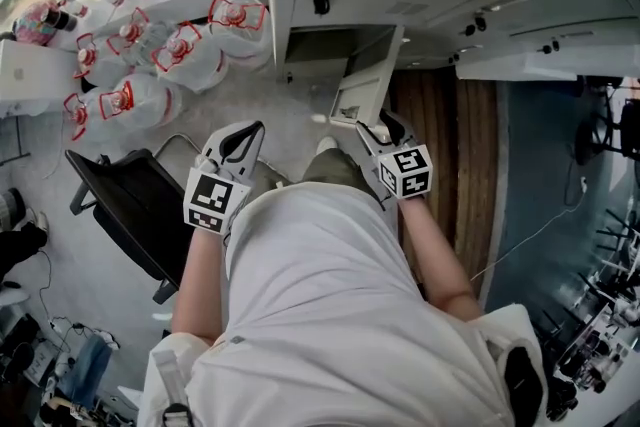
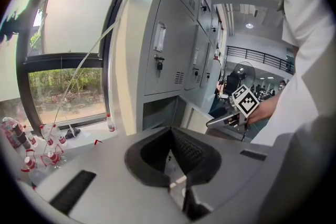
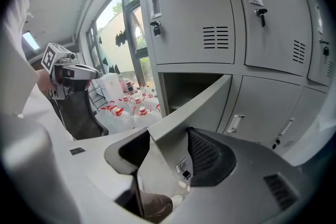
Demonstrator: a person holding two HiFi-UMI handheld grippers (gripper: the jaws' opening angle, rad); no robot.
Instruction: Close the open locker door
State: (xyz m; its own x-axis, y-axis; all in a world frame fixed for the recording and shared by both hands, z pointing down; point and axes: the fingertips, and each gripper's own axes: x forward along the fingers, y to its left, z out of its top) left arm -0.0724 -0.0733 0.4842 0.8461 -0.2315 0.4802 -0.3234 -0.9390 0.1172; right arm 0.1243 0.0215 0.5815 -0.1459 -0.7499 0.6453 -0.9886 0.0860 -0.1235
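Observation:
The grey locker door [image 1: 365, 80] stands swung out from its open compartment [image 1: 320, 43] in the bottom row of the locker bank. My right gripper [image 1: 372, 127] is at the door's free edge. In the right gripper view the door [image 3: 194, 102] runs between the jaws of the right gripper [image 3: 173, 139], which stand wide; the meshed right pad [image 3: 206, 153] is clear of the sheet, and the left pad is hidden behind it. My left gripper [image 1: 252, 130] hangs to the left of the door, fingertips together, holding nothing. It is the left gripper [image 2: 170, 131] facing the lockers.
Several bagged water jugs [image 1: 150, 65] lie on the floor left of the lockers. A black chair [image 1: 130, 205] stands at my left. A wood-panelled strip [image 1: 450, 145] runs to the right of the door. Closed locker doors [image 3: 194, 13] sit above the open compartment.

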